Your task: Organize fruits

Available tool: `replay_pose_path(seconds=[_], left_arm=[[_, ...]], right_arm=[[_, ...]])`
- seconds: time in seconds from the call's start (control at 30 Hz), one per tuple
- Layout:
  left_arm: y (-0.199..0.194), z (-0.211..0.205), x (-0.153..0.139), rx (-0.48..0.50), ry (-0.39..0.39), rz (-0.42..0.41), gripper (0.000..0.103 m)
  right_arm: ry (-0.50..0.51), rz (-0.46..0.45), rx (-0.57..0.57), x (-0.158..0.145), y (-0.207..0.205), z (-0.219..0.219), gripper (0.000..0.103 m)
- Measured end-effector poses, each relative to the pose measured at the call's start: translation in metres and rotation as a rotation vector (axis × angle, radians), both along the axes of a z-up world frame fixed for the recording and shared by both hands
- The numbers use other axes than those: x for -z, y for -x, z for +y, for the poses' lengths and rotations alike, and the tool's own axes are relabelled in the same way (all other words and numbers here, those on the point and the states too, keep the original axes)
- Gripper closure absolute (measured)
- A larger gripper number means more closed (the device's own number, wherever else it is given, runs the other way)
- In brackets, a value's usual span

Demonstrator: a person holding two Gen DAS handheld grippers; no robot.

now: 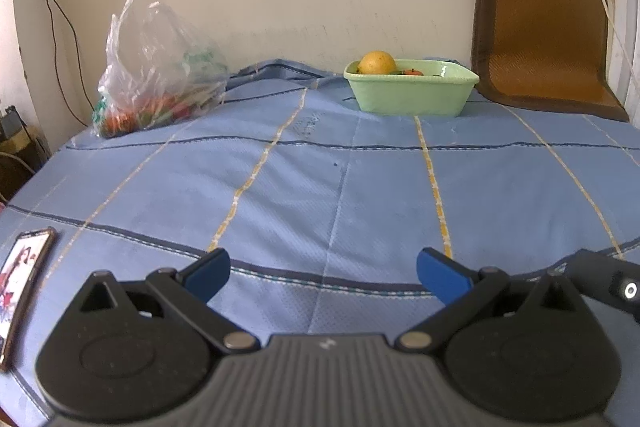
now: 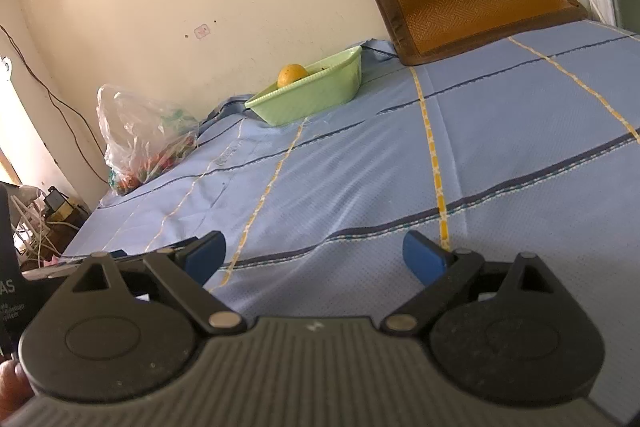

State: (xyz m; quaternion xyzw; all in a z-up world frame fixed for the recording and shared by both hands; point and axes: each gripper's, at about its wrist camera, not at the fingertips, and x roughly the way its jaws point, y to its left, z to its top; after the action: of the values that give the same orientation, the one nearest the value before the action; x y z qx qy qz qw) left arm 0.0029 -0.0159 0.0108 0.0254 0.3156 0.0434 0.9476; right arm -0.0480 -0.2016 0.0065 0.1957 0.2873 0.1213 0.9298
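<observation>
Left gripper (image 1: 323, 277) spread wide, blue pads (image 1: 208, 277) apart, nothing between, low over blue striped bedsheet (image 1: 320, 187). Right gripper (image 2: 314, 259) likewise released and empty, tilted over same sheet. Phone (image 1: 24, 279) lying flat on sheet at near left of left gripper. Far end by wall: green plastic basin (image 1: 412, 93) holding large yellow-orange fruit (image 1: 376, 63) plus small orange-red fruit (image 1: 414, 71) beside it. Clear plastic bag (image 1: 156, 75) well left of basin, upright-ish, with orange and green produce at bottom. Brown woven mat (image 1: 544, 31) leaning on wall just right of basin.
</observation>
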Motion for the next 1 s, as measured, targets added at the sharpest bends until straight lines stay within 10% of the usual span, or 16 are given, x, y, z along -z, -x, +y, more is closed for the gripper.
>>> replay_pose_path(seconds=[1.0], left_arm=[[0.006, 0.002, -0.015, -0.011, -0.004, -0.074, 0.000]], right_arm=[[0.001, 0.000, 0.001, 0.000, -0.004, -0.001, 0.006]])
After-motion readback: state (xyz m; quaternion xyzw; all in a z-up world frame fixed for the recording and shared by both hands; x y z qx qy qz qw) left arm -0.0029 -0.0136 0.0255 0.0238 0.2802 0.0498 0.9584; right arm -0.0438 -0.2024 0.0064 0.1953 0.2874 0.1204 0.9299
